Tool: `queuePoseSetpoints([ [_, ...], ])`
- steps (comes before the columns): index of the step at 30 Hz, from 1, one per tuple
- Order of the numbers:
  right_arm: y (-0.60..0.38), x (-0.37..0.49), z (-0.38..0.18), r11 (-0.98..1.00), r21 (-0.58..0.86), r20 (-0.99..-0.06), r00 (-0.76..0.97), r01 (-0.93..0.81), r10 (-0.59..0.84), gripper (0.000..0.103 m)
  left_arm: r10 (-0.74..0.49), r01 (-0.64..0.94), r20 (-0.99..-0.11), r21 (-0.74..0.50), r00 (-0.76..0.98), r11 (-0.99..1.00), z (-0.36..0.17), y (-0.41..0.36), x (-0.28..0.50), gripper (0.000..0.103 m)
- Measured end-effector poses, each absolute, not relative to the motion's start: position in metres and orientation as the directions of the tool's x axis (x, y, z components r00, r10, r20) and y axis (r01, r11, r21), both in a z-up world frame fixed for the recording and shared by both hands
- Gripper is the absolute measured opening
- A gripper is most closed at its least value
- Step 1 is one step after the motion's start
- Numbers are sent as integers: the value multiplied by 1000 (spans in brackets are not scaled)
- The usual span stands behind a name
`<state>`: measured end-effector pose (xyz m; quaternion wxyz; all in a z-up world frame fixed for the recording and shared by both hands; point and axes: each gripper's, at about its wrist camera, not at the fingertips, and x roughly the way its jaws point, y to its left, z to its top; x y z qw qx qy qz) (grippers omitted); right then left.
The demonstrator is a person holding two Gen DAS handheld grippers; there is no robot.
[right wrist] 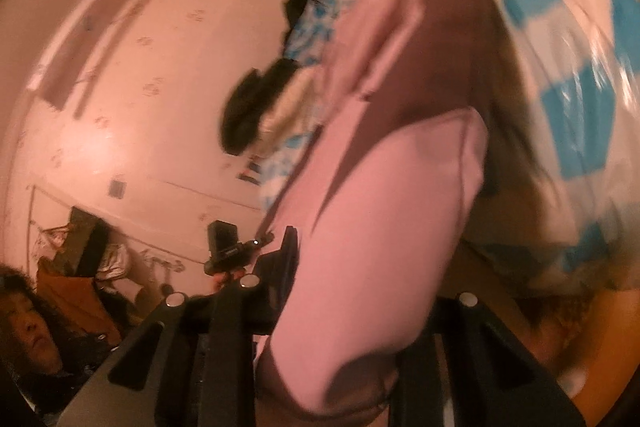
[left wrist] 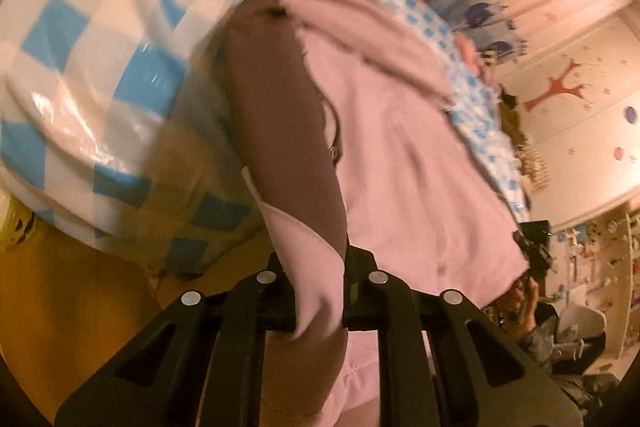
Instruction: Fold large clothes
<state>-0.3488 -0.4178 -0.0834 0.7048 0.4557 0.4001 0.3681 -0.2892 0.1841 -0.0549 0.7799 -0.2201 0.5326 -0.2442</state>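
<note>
A large pink garment (left wrist: 384, 131) with a brown inner side (left wrist: 280, 115) hangs stretched between both grippers, lifted off the blue-and-white checkered cover (left wrist: 80, 39). My left gripper (left wrist: 318, 267) is shut on the garment's near edge. In the right wrist view the same pink garment (right wrist: 384, 219) with its brown side (right wrist: 440, 59) drapes over my right gripper (right wrist: 352, 259), which is shut on it. Its right finger is hidden by cloth. Both views are blurred by motion.
The checkered cover (right wrist: 572, 99) lies over a bed or table. A small-print blue cloth (left wrist: 476, 99) lies beyond the garment. A wall with stickers (left wrist: 580, 99) and a cluttered shelf (left wrist: 592, 267) stand to the right. A person's face (right wrist: 28, 327) is at lower left.
</note>
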Motion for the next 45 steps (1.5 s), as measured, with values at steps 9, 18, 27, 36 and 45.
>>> queuePoseSetpoints([
  [9,-427,-401,-73,304,935,-219,373,-184,902,31,-542,282,-811,-479,220,831,-37,181,-339,25],
  [18,-445,-415,-145,212,977,-192,380,-13,905,58,-344,275,-915,-282,212,919,-75,159,-345,67],
  [27,-425,-406,-127,222,970,-171,385,-93,907,34,-621,140,-771,-605,139,783,-119,189,-337,39],
  [36,-426,-412,-116,218,968,-142,449,-123,882,29,-116,358,-887,59,448,932,-47,102,-369,18],
  [45,-425,-419,-131,213,975,-161,470,-58,868,29,4,355,-859,216,513,909,-47,88,-376,21],
])
